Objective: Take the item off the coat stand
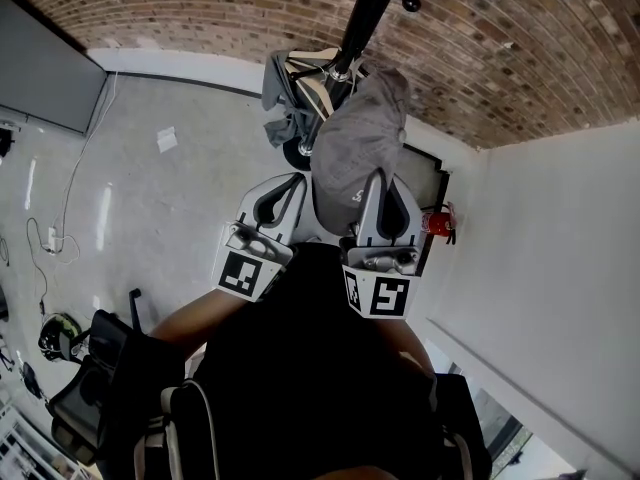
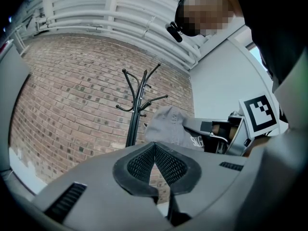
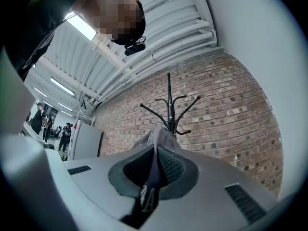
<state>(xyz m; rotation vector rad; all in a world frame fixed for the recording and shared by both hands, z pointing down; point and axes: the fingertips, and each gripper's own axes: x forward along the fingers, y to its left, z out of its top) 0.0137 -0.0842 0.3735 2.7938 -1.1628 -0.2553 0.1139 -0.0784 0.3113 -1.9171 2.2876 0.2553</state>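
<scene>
Grey cap (image 1: 358,148), one, clamped in right gripper (image 1: 380,183) fingers; left gripper (image 1: 287,190) fingers closed empty; one coat stand (image 1: 366,16).

Cap (image 2: 168,128): white print on the side, reads "SIG" as far as visible, remainder hidden behind the right gripper. In the head view the same print is too small to read.

Red brick wall (image 1: 200,8), pale grey floor (image 1: 150,198) — white side wall (image 1: 560,238).

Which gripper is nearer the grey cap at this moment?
Right. The right gripper is shut on the edge of the grey cap; the left gripper is alongside the cap, shut on nothing.
</scene>
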